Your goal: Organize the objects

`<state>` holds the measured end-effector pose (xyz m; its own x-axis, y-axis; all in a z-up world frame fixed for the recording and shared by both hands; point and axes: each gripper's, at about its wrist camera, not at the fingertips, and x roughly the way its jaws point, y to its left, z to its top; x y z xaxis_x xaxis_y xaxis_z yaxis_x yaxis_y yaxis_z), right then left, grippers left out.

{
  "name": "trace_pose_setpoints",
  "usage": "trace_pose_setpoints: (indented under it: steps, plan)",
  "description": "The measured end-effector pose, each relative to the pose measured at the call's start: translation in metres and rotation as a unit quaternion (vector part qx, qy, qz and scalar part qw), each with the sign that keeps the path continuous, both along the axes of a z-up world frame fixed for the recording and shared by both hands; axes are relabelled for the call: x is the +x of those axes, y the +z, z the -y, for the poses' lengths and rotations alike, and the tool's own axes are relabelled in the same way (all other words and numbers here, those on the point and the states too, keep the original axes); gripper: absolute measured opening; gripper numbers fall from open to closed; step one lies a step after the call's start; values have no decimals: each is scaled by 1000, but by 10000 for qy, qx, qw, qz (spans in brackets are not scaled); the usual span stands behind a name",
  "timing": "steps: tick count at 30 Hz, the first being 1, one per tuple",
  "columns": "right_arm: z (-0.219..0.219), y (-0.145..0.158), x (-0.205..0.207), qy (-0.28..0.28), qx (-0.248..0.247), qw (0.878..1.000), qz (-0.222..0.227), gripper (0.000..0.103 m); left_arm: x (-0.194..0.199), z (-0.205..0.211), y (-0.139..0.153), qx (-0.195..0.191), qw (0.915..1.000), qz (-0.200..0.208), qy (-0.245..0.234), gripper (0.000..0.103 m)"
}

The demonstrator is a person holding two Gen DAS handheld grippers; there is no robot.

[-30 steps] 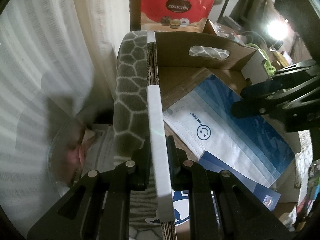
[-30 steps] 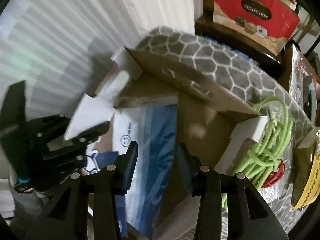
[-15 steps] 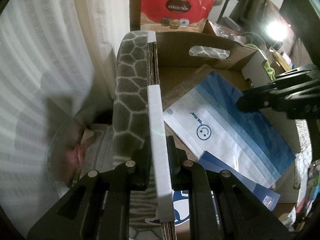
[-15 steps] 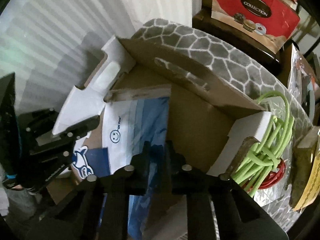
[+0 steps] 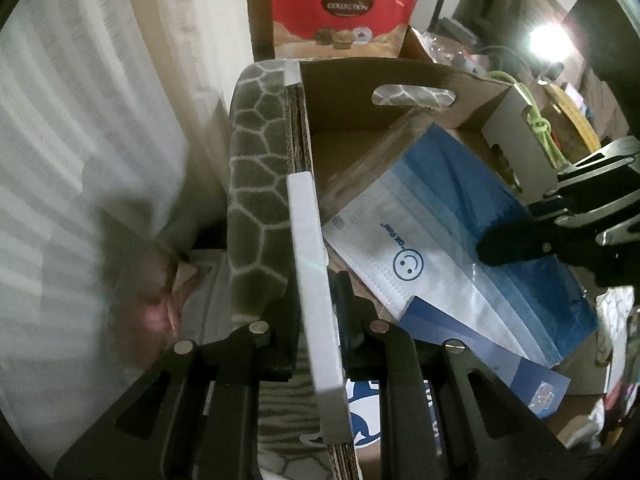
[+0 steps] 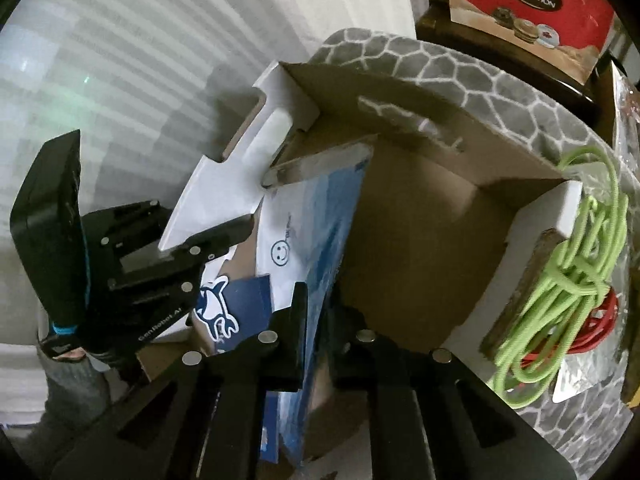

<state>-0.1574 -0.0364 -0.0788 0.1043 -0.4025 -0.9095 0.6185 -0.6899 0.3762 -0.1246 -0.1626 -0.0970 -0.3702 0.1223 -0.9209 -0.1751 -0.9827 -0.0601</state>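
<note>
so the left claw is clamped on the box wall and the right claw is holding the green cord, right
Not quite. The left claw is clamped on the box wall, but the right claw is shut on the blue and white mask pack inside the box, as the right wrist view shows. The green cord lies outside the box, untouched.
</note>
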Motion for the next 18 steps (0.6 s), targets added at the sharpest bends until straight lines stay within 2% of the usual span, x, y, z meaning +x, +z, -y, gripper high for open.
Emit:
trace_pose_setpoints:
  steps: [4,11,18]
  plan:
    - [2,8,4,-49,-54,9996,-262,3,4,-8,1,-260,9996,-73,-87,13]
    - [-40,50,-8,-955,-765,9915,-448,1,2,-2,1,-56,9999,-51,124,12]
    - [-53,51,-14,-1309,-959,9863,-278,1,0,0,0,13,9998,-17,190,12]
